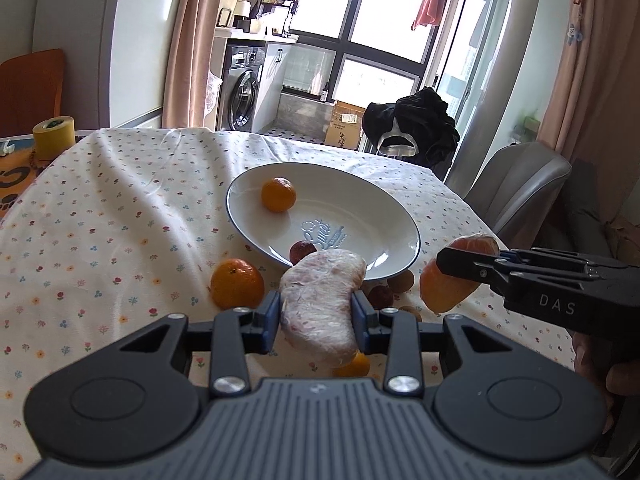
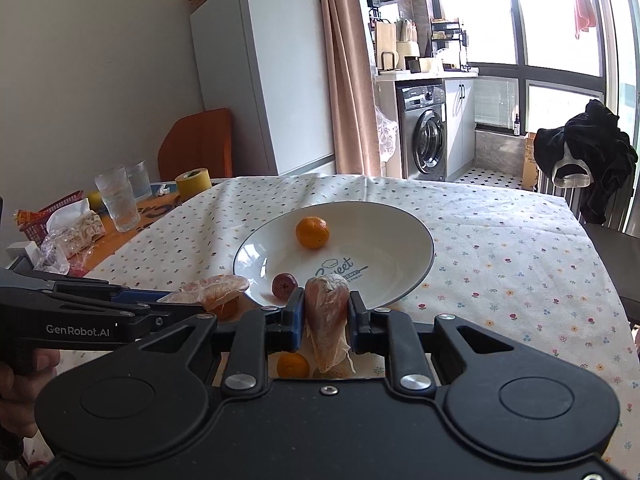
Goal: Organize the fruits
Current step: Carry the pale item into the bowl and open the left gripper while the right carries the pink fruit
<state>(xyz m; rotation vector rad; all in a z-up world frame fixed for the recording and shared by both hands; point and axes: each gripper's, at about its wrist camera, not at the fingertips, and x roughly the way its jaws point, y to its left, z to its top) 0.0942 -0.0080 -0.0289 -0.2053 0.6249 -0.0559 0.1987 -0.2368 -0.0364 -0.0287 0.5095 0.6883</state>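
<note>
My left gripper (image 1: 316,304) is shut on a pale pink peeled citrus segment (image 1: 322,300), held above the near rim of the white plate (image 1: 360,200). My right gripper (image 2: 327,304) is shut on a second, more orange segment (image 2: 326,320), just right of the plate (image 2: 380,240). Each view shows the other gripper from the side: the right gripper (image 1: 460,260) and the left gripper (image 2: 180,304). In the plate lie a mandarin (image 1: 279,194) and a small dark red fruit (image 1: 303,252). Another mandarin (image 1: 237,283) sits on the tablecloth beside the plate.
Small brown and red fruits (image 1: 402,280) lie by the plate's near rim, and one more mandarin (image 2: 293,365) under the grippers. A yellow tape roll (image 2: 193,182), two glasses (image 2: 118,198) and a red basket (image 2: 40,216) stand far left. A grey chair (image 1: 520,188) adjoins the right edge.
</note>
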